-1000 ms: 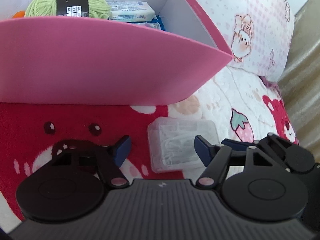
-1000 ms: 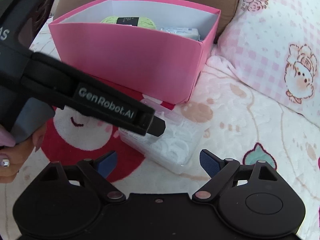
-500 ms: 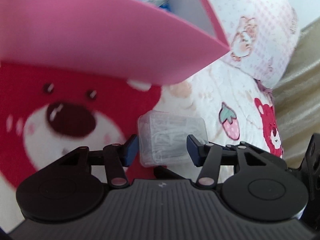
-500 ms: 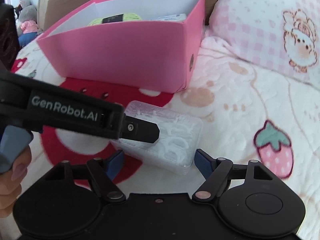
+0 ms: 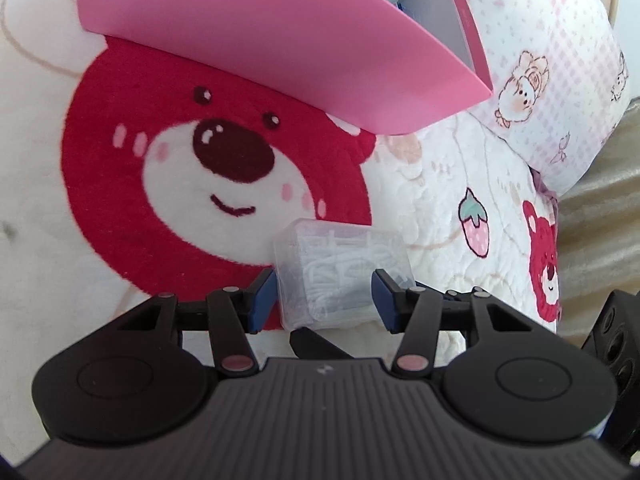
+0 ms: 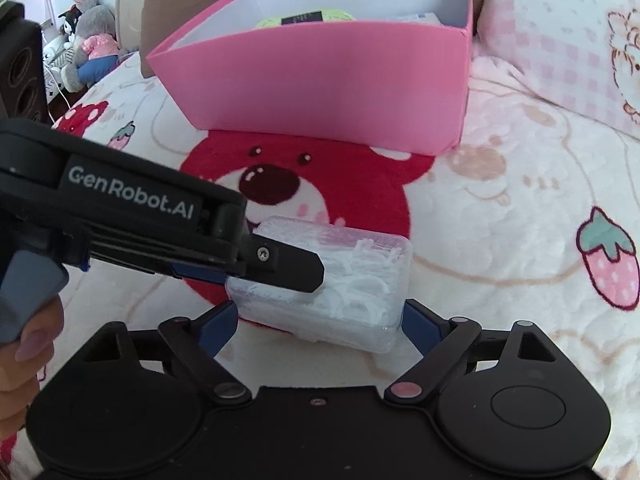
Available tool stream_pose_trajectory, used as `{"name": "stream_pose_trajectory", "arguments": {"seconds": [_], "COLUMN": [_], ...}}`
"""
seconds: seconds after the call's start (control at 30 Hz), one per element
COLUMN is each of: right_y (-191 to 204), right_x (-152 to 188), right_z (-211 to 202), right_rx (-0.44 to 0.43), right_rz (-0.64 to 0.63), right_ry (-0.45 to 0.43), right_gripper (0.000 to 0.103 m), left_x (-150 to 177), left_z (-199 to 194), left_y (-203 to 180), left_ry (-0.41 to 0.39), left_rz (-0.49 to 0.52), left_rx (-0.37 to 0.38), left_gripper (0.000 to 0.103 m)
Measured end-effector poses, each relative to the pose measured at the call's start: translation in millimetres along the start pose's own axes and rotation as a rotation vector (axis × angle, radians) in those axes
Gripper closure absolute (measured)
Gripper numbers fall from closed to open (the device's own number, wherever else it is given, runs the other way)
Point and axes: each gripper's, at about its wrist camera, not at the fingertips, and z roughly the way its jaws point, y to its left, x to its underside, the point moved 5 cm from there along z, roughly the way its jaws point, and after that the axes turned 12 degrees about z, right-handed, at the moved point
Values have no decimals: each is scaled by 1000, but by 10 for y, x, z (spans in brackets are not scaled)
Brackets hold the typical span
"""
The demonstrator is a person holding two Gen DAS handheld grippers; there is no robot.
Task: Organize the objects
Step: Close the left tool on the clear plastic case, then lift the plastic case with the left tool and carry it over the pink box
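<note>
A pink box [image 6: 320,80] stands at twelve o'clock on the bear-print blanket [image 6: 500,220], with green yarn [image 6: 304,19] inside and a pillow [image 6: 560,40] at two o'clock. The clear plastic case [image 6: 340,288] lies flat, well apart from the box, long axis running nine to three. The left gripper [image 5: 324,296] pinches its near end. The right gripper [image 6: 320,320] flanks it, fingers spread. Bare blanket lies at three o'clock.
</note>
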Motion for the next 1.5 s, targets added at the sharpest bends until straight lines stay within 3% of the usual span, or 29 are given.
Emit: {"name": "stream_pose_trajectory", "arguments": {"seconds": [0.17,0.4,0.53,0.83,1.1,1.27,1.5], "right_y": [49,57,38,92,349,573,862], "right_x": [54,120,124,235,277,261,246], "right_z": [64,101,121,-36,-187,-218,-407], "right_rx": [6,19,13,-1,-12,-28,-48], "right_rz": [-10,-31,-25,-26,-55,-91,-137], "right_ry": [6,-4,-12,-27,-56,-13,-46], "right_gripper": [9,9,8,9,10,10,10], "left_x": [29,14,71,189,250,286,330], "left_z": [-7,98,85,-29,-345,-573,-944], "left_y": [51,300,224,96,83,84,150], "left_ry": [1,14,-21,-14,-43,-27,-69], "left_rz": [-3,-98,-53,-63,-33,7,-27], "left_rx": [-7,80,53,17,-2,-38,-40], "left_gripper": [53,55,55,54,53,53,51]}}
